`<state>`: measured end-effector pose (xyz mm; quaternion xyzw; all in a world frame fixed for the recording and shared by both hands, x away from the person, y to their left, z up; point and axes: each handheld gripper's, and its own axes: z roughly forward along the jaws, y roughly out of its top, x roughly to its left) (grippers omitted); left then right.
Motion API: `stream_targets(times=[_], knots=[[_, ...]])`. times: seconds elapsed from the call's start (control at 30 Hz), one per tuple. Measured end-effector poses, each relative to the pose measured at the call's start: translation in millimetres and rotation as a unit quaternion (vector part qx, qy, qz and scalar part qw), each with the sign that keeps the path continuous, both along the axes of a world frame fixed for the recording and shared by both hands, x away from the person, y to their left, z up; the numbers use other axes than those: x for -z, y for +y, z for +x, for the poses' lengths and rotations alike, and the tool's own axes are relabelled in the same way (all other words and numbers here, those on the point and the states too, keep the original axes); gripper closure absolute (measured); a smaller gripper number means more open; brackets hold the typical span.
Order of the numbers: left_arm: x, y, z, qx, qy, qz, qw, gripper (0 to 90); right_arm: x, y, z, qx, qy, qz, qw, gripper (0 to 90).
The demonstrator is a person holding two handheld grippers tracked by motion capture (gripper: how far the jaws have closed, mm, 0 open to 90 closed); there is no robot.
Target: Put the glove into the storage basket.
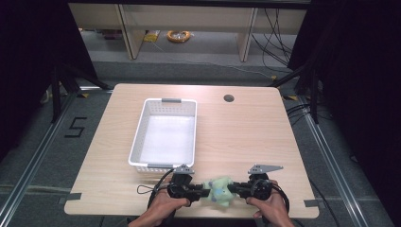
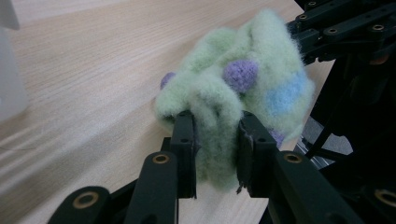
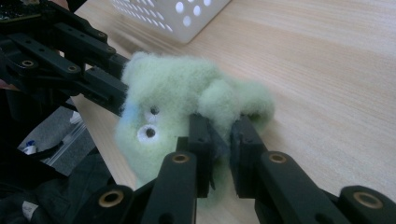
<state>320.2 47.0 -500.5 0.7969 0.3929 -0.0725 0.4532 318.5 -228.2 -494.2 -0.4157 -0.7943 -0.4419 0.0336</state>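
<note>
I am holding a fuzzy green sock (image 1: 218,190) between both grippers at the near edge of the table (image 1: 246,137), right in front of my hands. My left gripper (image 2: 215,156) is pinching a thick fold of the fuzzy fabric, its jaws pressed into the pile on either side, and my right gripper (image 3: 219,154) is clamping another fold with its jaws nearly together. From the left gripper view I am seeing purple knit dots and a pale blue patch on the sock; from the right gripper view, small white rings on the green. The sock is bunched up, not stretched, and it looks to be hanging just above or brushing the wood; I cannot tell which.

Farther out, the white basket (image 1: 137,142) is sitting left of centre, its near end just beyond my left gripper, and I am seeing nothing lying in it. Beyond that is the small round hole (image 1: 229,98) near the far edge.

As I am judging it, the grasp is done. What is left is shaping or folding the sock, carrying it over the rim, and letting go inside.
</note>
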Motion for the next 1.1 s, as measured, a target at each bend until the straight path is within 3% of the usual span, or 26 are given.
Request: stream_targets(times=[0.13,0.23,0.43,0.53,0.6,0.67,0.7,0.77,0.8,0.87,0.9,0.97,1.0,1.07,1.1], knots=[[-1.1,-1.2,-2.9,0.005,-0.001,0.001,1.0,70.4,-4.8,1.2,-4.4,-0.002,-0.002,0.005,1.0,81.4],[-4.0,-1.4,-7.0,0.004,-0.01,0.004,0.9999,70.4,-8.6,2.8,-5.3,-0.012,-0.016,-0.002,0.9998,81.7],[-6.7,4.1,-10.0,0.011,-0.009,-0.001,0.9999,70.3,-15.6,8.7,-12.3,-0.012,-0.007,0.007,0.9999,82.1],[-9.2,6.1,-11.3,0.003,-0.011,0.002,0.9999,70.3,-17.8,9.7,-12.6,-0.016,-0.019,0.005,0.9997,82.4],[-10.4,8.1,-10.8,0.01,-0.012,-0.008,0.9998,70.2,-19.7,11.0,-12.9,-0.019,-0.018,0.01,0.9996,82.5],[-12.3,9.0,-12.0,0.003,-0.015,-0.007,0.9999,70.3,-22.3,13.6,-14.9,-0.014,-0.008,0.013,0.9998,82.5],[-13.4,9.7,-12.6,0.003,-0.016,-0.001,0.9999,70.3,-22.2,13.0,-12.5,-0.022,-0.024,0.009,0.9994,82.7],[-14.2,10.2,-12.1,0.002,-0.017,0.0,0.9999,70.3,-21.8,13.4,-10.4,-0.032,-0.033,0.009,0.9989,82.8],[-14.9,10.4,-11.8,0.003,-0.017,-0.001,0.9998,70.3,-24.5,14.8,-14.4,-0.014,-0.007,0.013,0.9998,82.9],[-15.1,10.2,-11.5,0.003,-0.017,-0.011,0.9998,70.3,-26.3,13.8,-12.9,-0.02,-0.027,0.01,0.9994,83.0],[-17.4,10.8,-10.7,0.006,-0.018,-0.011,0.9998,70.3,-27.7,14.2,-13.3,-0.02,-0.023,0.014,0.9994,83.0],[-19.7,10.9,-10.3,0.008,-0.021,-0.013,0.9997,70.4,-30.3,12.9,-12.0,-0.025,-0.039,0.01,0.9989,83.0],[-20.9,10.9,-10.4,0.006,-0.022,-0.012,0.9997,70.4,-32.2,14.0,-13.6,-0.02,-0.025,0.015,0.9994,83.1],[-22.2,10.7,-10.3,0.007,-0.025,-0.012,0.9996,70.5,-34.0,12.5,-12.3,-0.025,-0.047,0.01,0.9985,83.1],[-22.2,10.7,-10.3,0.007,-0.025,-0.012,0.9996,70.4,-34.0,12.5,-12.3,-0.025,-0.047,0.01,0.9985,83.1]])
